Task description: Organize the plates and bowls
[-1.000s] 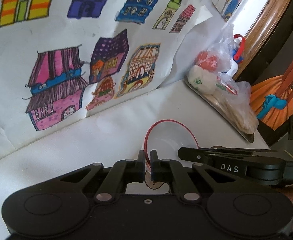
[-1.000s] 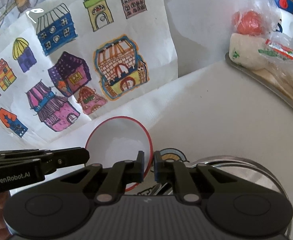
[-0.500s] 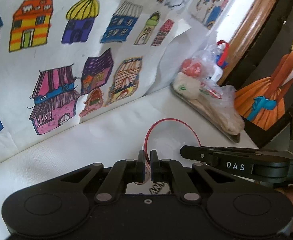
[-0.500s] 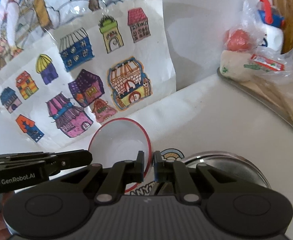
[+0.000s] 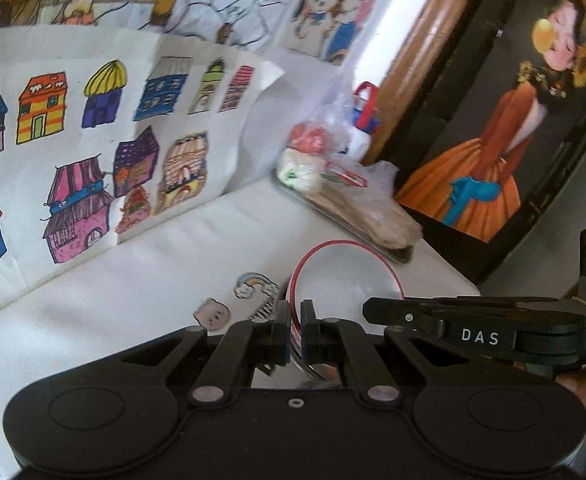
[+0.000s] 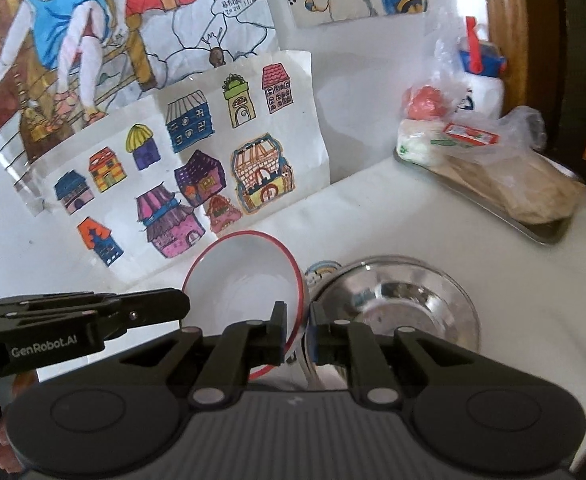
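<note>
Right wrist view shows my right claw pinched narrow on the rim of the red-rimmed white bowl; on the far side my left claw grips the same rim, fingers nearly closed. Over the last second both claws have carried the bowl up and it now tilts, hanging just beside and partly over the steel bowl, which sat mostly hidden under my fingers before. I judge the lift is done and the nesting step comes next. Beyond them the white worktop carries a metal tray of bagged food, with the houses drawing propped behind.
</note>
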`<state>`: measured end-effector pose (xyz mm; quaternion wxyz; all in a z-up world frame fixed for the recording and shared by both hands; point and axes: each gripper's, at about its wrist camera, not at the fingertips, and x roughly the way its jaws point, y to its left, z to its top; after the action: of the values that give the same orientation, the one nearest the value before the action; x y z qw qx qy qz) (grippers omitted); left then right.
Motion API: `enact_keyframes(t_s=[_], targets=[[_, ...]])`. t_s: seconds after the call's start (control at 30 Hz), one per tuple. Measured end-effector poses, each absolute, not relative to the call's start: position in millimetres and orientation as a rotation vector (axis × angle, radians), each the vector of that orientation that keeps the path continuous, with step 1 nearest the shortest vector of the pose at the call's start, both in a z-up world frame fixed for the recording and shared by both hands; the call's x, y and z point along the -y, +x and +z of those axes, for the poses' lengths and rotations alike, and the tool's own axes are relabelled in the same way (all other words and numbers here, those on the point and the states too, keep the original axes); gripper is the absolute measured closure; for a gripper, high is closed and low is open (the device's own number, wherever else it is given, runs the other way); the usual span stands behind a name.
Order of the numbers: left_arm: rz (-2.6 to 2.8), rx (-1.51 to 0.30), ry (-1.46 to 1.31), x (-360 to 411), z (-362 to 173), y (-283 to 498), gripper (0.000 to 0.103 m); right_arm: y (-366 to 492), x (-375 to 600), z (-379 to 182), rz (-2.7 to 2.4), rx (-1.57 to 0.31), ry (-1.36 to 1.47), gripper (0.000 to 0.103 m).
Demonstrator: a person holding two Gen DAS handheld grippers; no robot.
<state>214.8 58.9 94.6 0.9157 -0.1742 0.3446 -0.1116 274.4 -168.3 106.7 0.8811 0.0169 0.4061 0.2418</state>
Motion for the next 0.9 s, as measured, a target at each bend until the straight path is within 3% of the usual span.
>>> enact_keyframes(t_s=[0.47, 0.9], targets=[[-0.308, -0.724, -0.314, -37, 98, 158, 0.1, 205, 189, 108, 0.46, -0.848, 0.04, 0.09], [-0.322, -0.765, -0.275, -20, 84, 145, 0.1, 191, 205, 83, 0.455, -0.894, 0.069, 0.09]])
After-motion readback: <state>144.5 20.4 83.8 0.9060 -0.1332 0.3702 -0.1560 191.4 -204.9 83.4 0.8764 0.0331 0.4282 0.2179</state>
